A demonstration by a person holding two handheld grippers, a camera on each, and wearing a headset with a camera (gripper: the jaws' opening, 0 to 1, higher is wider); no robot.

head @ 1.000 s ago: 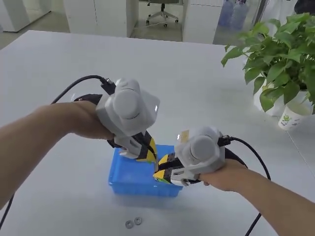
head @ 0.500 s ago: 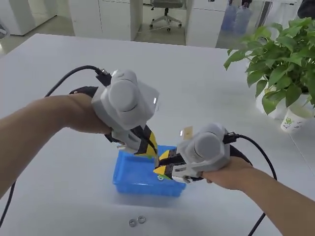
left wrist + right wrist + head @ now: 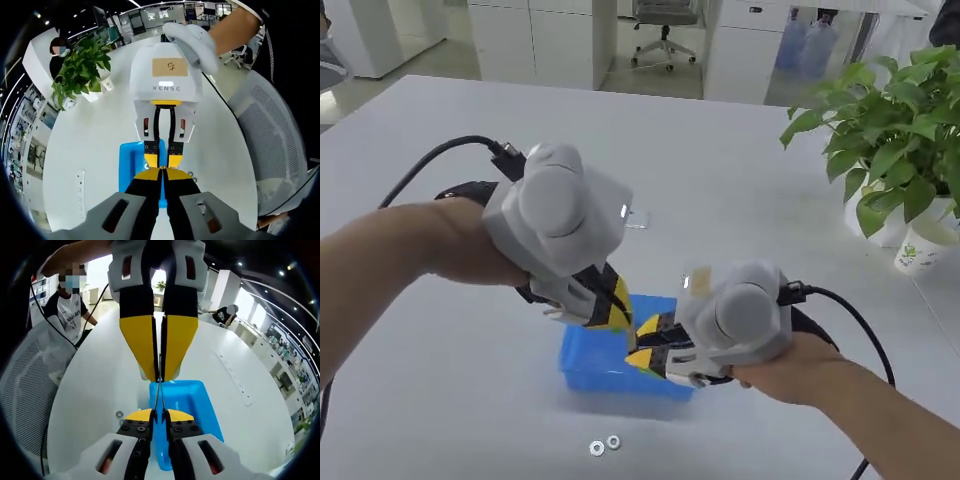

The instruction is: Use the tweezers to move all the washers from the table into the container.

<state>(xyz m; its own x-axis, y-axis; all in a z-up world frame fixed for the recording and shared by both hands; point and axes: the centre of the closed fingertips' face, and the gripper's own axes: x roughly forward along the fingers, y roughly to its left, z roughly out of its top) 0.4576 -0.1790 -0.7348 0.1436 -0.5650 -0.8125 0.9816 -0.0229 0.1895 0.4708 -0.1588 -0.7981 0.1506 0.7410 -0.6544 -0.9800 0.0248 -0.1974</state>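
Observation:
The blue container [image 3: 588, 362] sits on the white table, and both grippers meet tip to tip above it. My left gripper [image 3: 612, 308] comes in from the left and my right gripper [image 3: 642, 352] from the right. In the right gripper view, thin metal tweezers [image 3: 158, 395] run from my right gripper [image 3: 159, 415] into the yellow jaws of the left gripper [image 3: 159, 376]. Both pairs of jaws are shut on the tweezers. Two washers [image 3: 605, 444] lie on the table in front of the container, and they also appear as washers [image 3: 120, 417] beside the container [image 3: 195, 405].
A potted plant [image 3: 905, 150] in a white pot stands at the table's right edge. A white power strip [image 3: 232, 377] lies flat on the table beyond the container. A mesh chair [image 3: 280, 145] stands beside the table. People sit at desks further off.
The head camera has shifted, so the whole scene sits a little differently. Both grippers stay tip to tip above the blue container; the washers on the table have not moved.

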